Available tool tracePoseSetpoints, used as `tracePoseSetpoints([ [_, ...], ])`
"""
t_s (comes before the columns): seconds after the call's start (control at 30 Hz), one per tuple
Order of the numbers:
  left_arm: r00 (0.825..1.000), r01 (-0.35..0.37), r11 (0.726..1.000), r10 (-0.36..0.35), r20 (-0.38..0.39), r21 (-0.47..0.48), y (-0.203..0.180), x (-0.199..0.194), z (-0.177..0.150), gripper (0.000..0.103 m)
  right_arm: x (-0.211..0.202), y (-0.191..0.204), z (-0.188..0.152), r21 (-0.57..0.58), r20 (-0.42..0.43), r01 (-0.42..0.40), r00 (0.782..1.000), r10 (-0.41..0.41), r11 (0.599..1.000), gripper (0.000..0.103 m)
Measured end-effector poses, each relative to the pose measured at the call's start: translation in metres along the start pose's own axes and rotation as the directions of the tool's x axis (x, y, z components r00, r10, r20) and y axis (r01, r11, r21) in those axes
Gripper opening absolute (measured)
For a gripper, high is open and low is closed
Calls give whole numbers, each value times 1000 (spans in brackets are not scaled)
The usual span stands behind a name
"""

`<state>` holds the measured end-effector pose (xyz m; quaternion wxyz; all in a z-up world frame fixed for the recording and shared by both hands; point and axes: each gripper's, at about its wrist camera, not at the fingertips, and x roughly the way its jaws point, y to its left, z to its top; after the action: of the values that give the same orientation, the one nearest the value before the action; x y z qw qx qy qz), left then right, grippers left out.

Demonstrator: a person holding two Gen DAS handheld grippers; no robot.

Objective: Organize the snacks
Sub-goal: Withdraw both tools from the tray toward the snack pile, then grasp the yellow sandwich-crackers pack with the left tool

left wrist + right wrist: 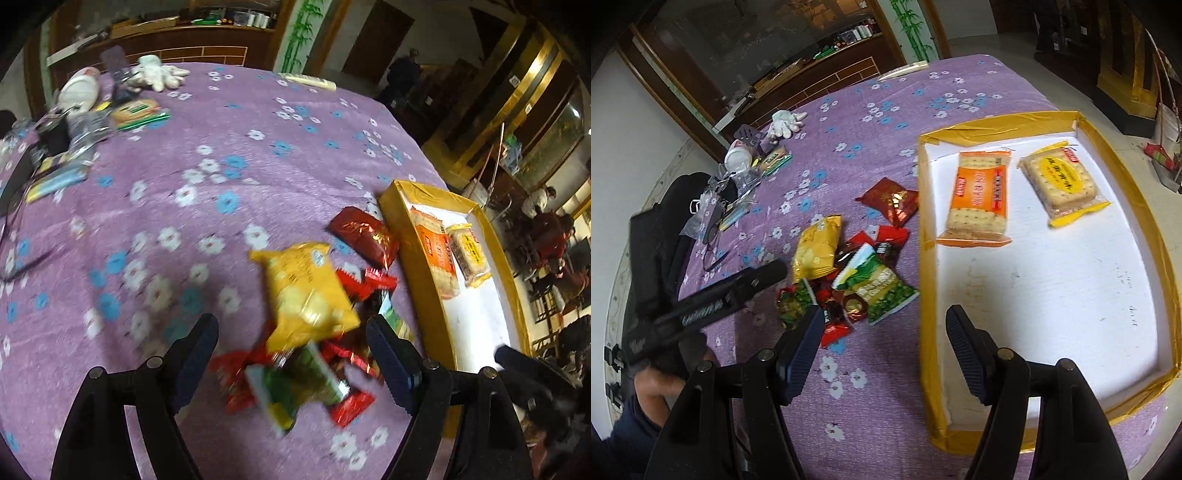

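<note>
Inside the tray (1167,236), packet labels blur unreadable; left gripper (291,354) and right gripper (882,354) gape, empty.

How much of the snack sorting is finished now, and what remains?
Done: two cracker packs, an orange one and a yellow one, lie in the yellow-edged tray. In hand: nothing; the left gripper hangs open over the snack pile, and the right gripper is open and empty. Left: the whole pile, including the yellow bag, remains on the purple tablecloth.
</note>
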<state>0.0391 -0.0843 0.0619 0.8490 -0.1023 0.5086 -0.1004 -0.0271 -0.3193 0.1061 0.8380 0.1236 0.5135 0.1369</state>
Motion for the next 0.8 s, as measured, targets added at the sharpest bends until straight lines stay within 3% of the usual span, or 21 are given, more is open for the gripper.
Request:
tracePoseSetpoints([
  [0.2, 993, -90, 995, 92, -78, 29, -11, 42, 17, 87, -12, -15, -5, 9, 19, 27, 999, -27, 1000, 67],
  [0.27, 988, -108, 994, 111, -105, 28, -10, 54, 17, 69, -17, -18, -7, 9, 27, 31, 999, -31, 999, 67],
  [0.3, 991, -88, 996, 89, -99, 10, -8, 56, 17, 67, -18, -19, -8, 6, 31, 32, 999, -32, 999, 67],
  [0.37, 992, -97, 995, 97, -86, 5, -5, 55, 18, 52, -19, -19, -9, 2, 33, 30, 999, -30, 1000, 67],
  [0.6, 996, -75, 997, 73, -50, -29, 24, 30, 4, 51, -8, -3, -10, -34, 3, -12, 1000, 12, 999, 68],
  [0.8, 995, -97, 993, 99, 18, -70, 61, -19, -24, 52, 17, 32, -11, -93, -71, -116, 991, 110, 989, 67],
])
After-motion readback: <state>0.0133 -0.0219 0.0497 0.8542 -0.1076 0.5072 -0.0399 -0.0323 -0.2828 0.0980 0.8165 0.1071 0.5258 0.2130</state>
